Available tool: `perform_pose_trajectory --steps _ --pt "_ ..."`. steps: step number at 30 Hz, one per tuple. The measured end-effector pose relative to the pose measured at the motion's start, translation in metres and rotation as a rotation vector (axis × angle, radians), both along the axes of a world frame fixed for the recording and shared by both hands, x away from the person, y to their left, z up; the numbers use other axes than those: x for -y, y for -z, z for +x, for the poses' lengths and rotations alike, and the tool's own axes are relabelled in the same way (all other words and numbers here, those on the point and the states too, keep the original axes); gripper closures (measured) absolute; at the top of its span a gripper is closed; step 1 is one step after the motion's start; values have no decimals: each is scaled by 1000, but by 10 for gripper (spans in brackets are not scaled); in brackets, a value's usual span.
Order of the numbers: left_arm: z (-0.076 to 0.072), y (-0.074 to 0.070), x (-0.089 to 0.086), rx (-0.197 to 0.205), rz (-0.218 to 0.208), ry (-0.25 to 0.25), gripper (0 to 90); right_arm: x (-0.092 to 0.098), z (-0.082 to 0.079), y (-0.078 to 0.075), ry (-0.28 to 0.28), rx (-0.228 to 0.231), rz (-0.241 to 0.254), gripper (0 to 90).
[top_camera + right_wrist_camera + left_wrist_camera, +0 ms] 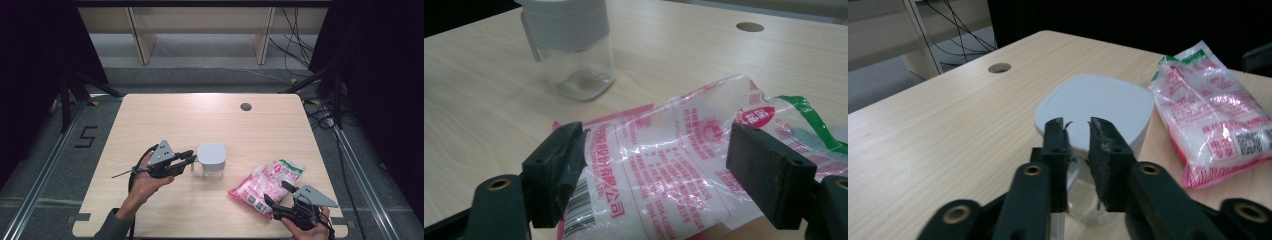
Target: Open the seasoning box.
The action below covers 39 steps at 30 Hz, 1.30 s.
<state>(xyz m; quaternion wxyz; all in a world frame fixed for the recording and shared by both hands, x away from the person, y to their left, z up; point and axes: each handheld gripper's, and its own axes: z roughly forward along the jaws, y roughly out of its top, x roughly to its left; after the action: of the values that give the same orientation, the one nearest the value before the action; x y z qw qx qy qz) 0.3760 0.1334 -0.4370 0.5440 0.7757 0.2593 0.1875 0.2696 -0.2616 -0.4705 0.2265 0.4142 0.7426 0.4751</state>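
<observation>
White-lidded clear jar point(212, 160), pink-and-white printed bag point(266, 186), pale wood-grain table point(165, 120).

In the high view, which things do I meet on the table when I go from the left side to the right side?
Left tool → jar → bag → right tool. The hole in the tabletop lies farther back, between the jar and the bag in left-right position.
</observation>
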Motion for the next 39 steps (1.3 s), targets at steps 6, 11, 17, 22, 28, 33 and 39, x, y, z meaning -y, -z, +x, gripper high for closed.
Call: perform_pose_trajectory --steps 6,11,17,22,28,33,39 --pt "8 -10 11 7 -7 8 848 -4 -1 -1 -19 5 12 206" --pt "18 -3 17 -27 -15 2 861 -12 1 0 -72 -6 107 147" --pt "22 3 18 -31 3 9 865 -29 0 -2 -122 -5 73 153" --pt "22 3 16 -30 13 2 860 -44 11 -3 -149 29 25 153" --pt "21 3 17 -22 29 -22 852 -63 31 -3 -220 41 -65 279" --pt "21 3 17 -11 28 -11 853 -73 43 0 -232 11 -93 382" --pt "22 4 15 -11 20 -13 852 -76 55 -2 -223 14 -75 484"
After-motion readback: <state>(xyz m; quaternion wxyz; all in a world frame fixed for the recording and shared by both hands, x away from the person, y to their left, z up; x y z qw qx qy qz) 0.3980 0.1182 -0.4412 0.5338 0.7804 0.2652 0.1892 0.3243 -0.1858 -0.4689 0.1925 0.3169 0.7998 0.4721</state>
